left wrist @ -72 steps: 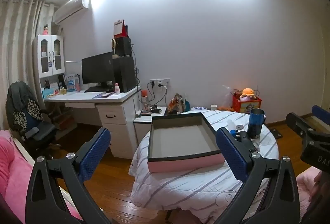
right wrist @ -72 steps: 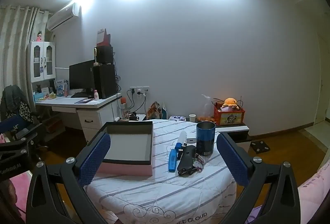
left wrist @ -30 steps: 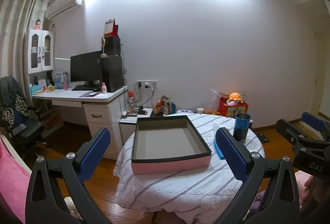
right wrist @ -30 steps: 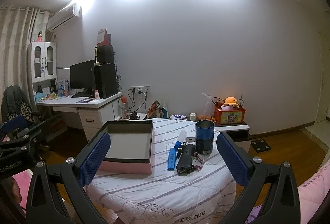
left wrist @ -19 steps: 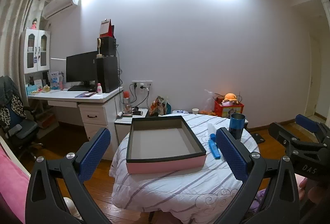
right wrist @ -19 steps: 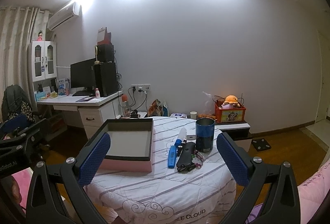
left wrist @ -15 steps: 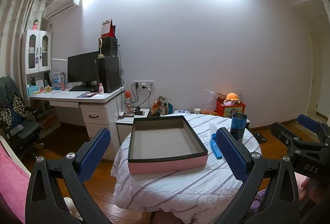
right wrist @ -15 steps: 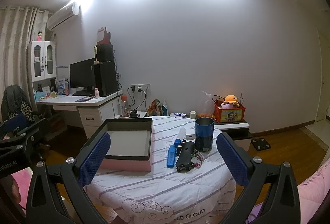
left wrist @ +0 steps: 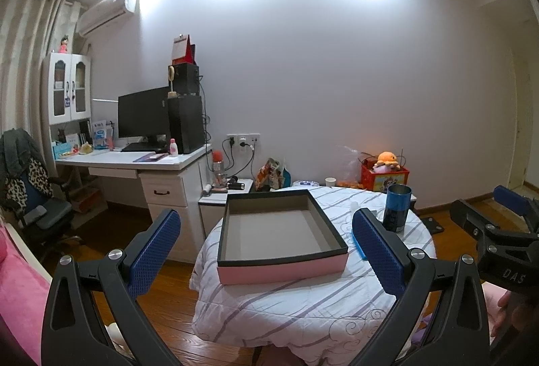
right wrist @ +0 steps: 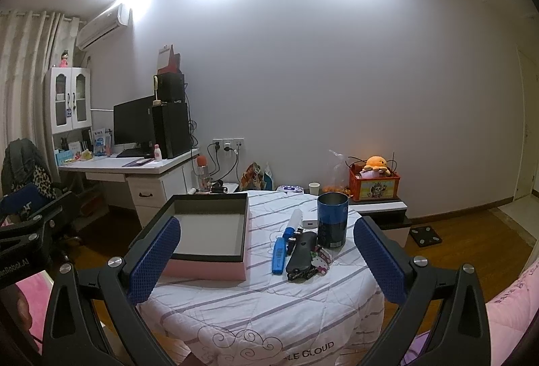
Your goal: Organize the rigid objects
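An empty pink box with a black rim (left wrist: 281, 231) (right wrist: 209, 231) sits on a round table with a striped white cloth (right wrist: 262, 295). Right of the box lie a blue marker (right wrist: 278, 255), a black remote (right wrist: 301, 253) with a cartoon keychain (right wrist: 320, 260), a white-and-blue tube (right wrist: 292, 224), a small white block (right wrist: 310, 223) and an upright blue tumbler (right wrist: 332, 224) (left wrist: 397, 208). My left gripper (left wrist: 266, 248) is open and empty, held back from the table facing the box. My right gripper (right wrist: 266, 251) is open and empty, facing the items.
A white desk (left wrist: 134, 164) with a monitor and computer tower stands at the left, with an office chair (left wrist: 30, 191) beside it. A low cabinet with a red toy box (right wrist: 374, 186) stands behind the table. The floor is wood. Pink bedding (right wrist: 512, 302) lies at the lower right.
The left gripper has swung slightly, so the box and table shifted a little right in its view. The right view is almost unchanged. Both grippers stay open and empty.
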`<state>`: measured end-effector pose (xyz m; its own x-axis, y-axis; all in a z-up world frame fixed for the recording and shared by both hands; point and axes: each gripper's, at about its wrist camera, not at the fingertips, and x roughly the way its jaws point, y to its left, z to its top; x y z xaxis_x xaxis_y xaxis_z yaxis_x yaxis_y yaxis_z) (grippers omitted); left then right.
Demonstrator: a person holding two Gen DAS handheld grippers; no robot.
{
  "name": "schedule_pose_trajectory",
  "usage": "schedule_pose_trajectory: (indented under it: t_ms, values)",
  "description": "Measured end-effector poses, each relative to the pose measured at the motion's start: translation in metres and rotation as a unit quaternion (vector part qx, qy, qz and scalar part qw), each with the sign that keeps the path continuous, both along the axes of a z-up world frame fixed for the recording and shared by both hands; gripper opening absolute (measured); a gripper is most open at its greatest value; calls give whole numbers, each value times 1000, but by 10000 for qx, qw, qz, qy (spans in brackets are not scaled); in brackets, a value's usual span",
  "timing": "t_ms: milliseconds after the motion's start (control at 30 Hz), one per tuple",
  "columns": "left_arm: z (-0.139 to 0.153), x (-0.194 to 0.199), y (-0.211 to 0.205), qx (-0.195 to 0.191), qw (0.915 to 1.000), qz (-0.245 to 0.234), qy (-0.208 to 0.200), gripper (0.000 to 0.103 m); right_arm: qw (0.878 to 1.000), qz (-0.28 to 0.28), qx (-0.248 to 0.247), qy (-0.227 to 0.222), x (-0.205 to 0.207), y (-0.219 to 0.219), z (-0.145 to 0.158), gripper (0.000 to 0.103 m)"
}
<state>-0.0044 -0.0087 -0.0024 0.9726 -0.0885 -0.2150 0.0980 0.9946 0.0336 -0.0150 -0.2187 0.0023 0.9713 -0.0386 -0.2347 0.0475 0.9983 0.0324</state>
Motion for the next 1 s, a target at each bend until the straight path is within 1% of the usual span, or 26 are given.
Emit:
schedule_pose_trajectory:
  t_ms: [300,1000]
  values:
    - [0,-4,0,-34,9998,-106,-149,103,9999,-52,-81,-86,-4,3,1,103]
    - [0,-3,-4,37,9998,-134,-104,103,9998,-113,-150,-48,-3,2,3,103]
